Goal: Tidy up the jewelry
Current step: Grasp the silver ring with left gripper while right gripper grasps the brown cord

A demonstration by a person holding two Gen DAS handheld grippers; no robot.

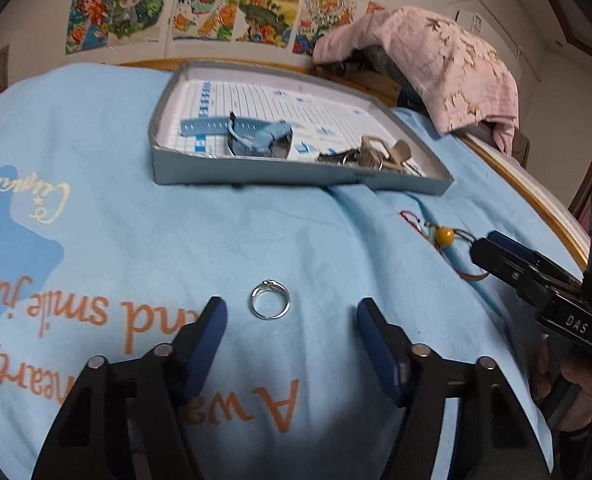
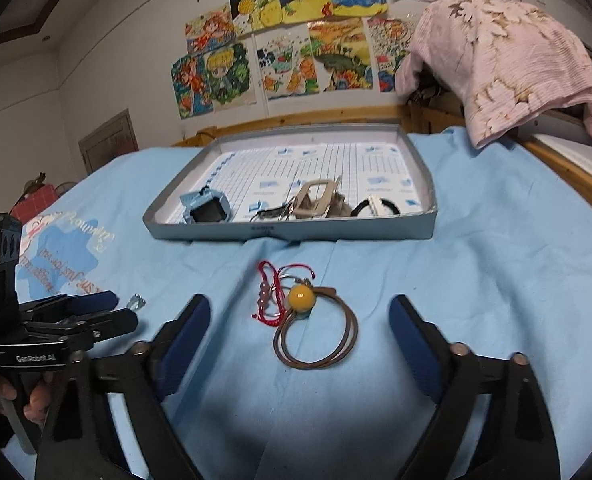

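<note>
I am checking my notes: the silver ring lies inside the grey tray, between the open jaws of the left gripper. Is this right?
Not quite. The silver ring lies on the blue cloth, short of the grey tray, as the left wrist view shows. It is between the open jaws of the left gripper.

- Left gripper [image 1: 291, 312]: jaws spread wide, nothing between the pads, low and pointed forward.
- Right gripper [image 2: 300, 312]: jaws also spread wide, nothing gripped, low and level, aimed the same way.
- Both sat side by side, apart, not touching.
- Left hand [image 2: 11, 396] was wrapped round its handle, fingers curled, seen at the right wrist view's lower left.
- Right hand [image 1: 576, 384] gripped its handle at the left wrist view's right edge, partly hidden.
</note>
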